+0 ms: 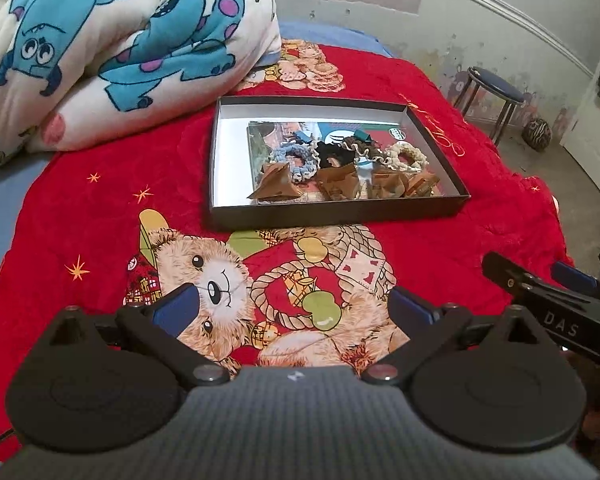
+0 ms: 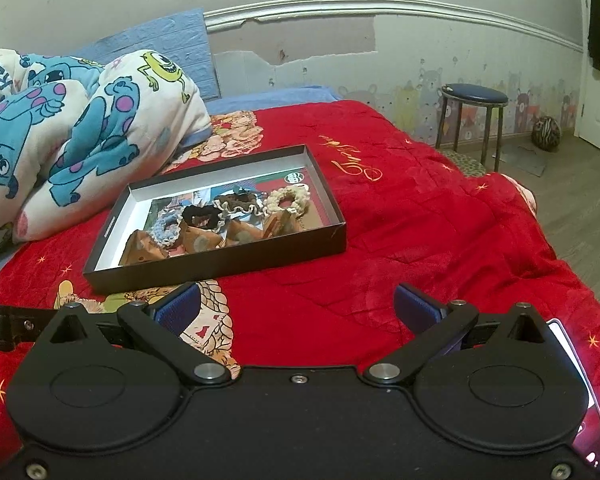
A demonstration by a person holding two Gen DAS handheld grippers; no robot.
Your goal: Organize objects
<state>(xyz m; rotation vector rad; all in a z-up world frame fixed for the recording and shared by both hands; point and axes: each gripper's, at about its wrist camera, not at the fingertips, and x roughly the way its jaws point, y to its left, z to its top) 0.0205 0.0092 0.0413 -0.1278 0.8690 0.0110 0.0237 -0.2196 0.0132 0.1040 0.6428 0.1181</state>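
The shallow black box (image 1: 336, 213) lies on the red blanket (image 1: 100, 200), a little ahead of both your grippers. Inside it you see four scrunchies in a row: a pale blue one (image 1: 296, 158), a black one (image 1: 332, 152), a brown one (image 1: 360, 148) and a cream one (image 1: 408, 156). In front of them, along the near wall, lie several small brown packets (image 1: 274, 184). Under all these is a printed card (image 1: 380, 130). Your left gripper (image 1: 296, 308) hovers over the teddy bear print, its jaws wide apart and holding nothing. Your right gripper (image 2: 296, 306) is also spread wide and empty, near the box. A cartoon duvet (image 1: 100, 40) is piled just beside the box, and a stool (image 2: 474, 120) stands by the wall.
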